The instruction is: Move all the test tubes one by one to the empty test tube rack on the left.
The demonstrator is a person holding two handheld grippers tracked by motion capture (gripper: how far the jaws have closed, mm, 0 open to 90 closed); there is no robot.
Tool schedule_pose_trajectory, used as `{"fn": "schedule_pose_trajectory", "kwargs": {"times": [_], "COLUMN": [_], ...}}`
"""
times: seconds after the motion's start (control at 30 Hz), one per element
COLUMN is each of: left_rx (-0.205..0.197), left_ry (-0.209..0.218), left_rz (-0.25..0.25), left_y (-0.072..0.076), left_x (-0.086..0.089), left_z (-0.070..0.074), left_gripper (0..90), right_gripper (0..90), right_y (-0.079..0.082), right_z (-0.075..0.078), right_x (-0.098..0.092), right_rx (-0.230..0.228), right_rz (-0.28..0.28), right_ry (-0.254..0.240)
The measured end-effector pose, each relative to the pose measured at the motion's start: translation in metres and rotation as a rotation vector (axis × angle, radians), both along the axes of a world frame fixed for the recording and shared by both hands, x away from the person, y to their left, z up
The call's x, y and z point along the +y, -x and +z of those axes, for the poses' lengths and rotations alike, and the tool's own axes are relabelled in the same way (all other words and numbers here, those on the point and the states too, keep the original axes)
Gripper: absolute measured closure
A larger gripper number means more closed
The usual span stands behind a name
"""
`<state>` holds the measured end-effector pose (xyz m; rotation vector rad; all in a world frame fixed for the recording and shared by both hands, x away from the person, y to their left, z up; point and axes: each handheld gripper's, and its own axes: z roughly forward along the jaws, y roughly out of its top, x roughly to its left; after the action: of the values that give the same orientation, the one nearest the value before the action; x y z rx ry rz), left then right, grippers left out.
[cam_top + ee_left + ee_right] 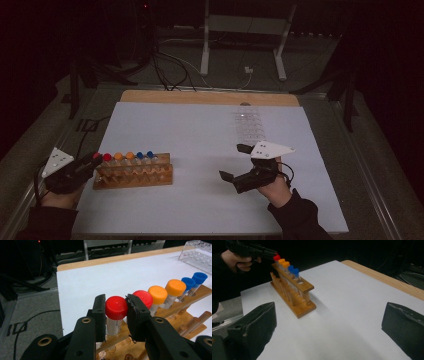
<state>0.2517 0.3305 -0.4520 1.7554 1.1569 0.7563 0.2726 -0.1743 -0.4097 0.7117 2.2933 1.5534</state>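
Surface (200, 200): we are working over a white sheet, with the wooden rack standing at its near left edge, right ahead of the left fingers.
Wooden rack (134, 172): it is carrying six capped tubes in a row, two red, two orange and two blue, all sitting upright in its holes; the last blue one is farthest from the left fingers.
Clear rack (250, 125): it is lying well beyond the right fingers, and we are seeing no tubes in it.
End red-capped tube (115, 315): it is standing in the rack's nearest hole, between the left fingers. We are judging it light, stiff and smooth-walled, so slippery lower down; the ribbed cap is the surest place to hold. We cannot tell what is inside.
Left gripper (116, 308): its fingers are pinching the red cap from both sides.
Right gripper (234, 162): its fingers are standing spread wide with nothing between them, well apart from the wooden rack.
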Motion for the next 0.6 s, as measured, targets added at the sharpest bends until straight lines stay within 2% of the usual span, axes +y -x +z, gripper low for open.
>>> {"fn": "schedule_pose_trajectory", "kwargs": {"times": [0.13,0.23,0.37,0.5,0.6], "left_rx": [0.009,-0.001,-0.032,-0.057,-0.066], "left_ry": [0.011,0.030,0.062,0.083,0.102], "left_rz": [0.003,-0.010,-0.039,-0.099,-0.178], "left_y": [0.000,0.004,0.012,0.019,0.021], "left_x": [0.002,0.003,0.000,-0.013,-0.027], "left_z": [0.002,0.008,0.019,0.028,0.031], "left_gripper": [69.5,51.0,35.3,17.5,12.1], "right_gripper": [0.0,0.0,0.0,0.0,0.0], "right_y": [0.000,-0.001,0.000,-0.001,-0.001], "right_z": [0.000,0.000,0.001,0.002,0.000], "right_x": [0.000,-0.001,-0.002,-0.004,-0.005], "right_rx": [-0.002,-0.002,-0.005,-0.006,-0.001], "right_rz": [-0.001,-0.002,-0.006,-0.012,-0.014], "right_ry": [0.002,0.000,-0.002,-0.004,-0.002]}}
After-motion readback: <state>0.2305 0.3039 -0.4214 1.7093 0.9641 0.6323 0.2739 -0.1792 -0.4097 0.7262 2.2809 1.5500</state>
